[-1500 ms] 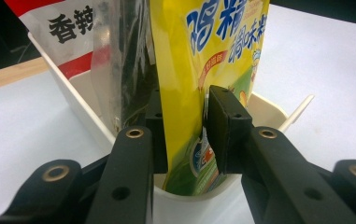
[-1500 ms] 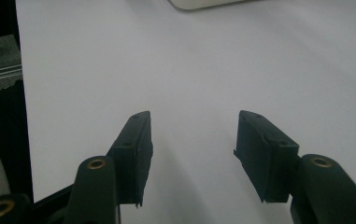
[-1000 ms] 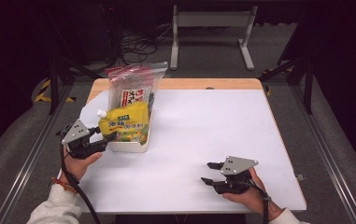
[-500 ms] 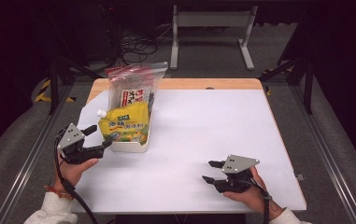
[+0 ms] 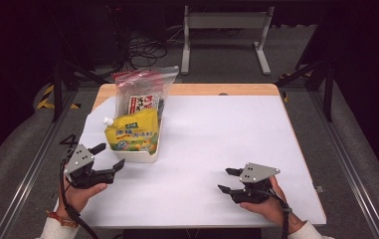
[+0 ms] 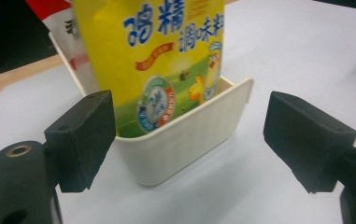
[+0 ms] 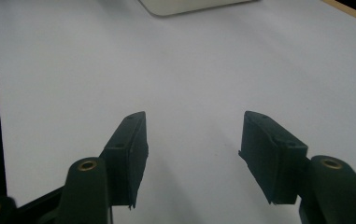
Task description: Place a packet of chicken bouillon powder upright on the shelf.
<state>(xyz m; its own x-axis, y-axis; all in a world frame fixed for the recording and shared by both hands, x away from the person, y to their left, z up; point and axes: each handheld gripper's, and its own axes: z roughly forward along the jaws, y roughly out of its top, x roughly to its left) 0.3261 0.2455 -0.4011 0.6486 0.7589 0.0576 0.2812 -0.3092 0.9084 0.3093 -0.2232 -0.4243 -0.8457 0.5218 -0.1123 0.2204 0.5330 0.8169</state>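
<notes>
Cream plastic bin (image 5: 140, 155): stands near the worktop's left edge, about midway between the near and far edges; ribbed wall, one corner turned toward the left gripper in the left gripper view (image 6: 185, 140).
Yellow pouch (image 5: 131, 133): stands in the bin's near end, leaning back, white spout at its upper left corner; blue lettering shows in the left gripper view (image 6: 159, 56).
Clear zip bag (image 5: 144, 94): upright behind the pouch, red strip along its top, a printed packet inside; whether its base sits in the bin or just behind it is hard to tell.
Left gripper (image 5: 108, 157): at the near-left corner of the worktop, just short of the bin, jaws spread wide and holding nothing; not touching the bin.
Right gripper (image 5: 229, 180): near the near edge, right of centre, well apart from the bin, jaws parted and empty above the bare white worktop (image 5: 227, 129).
</notes>
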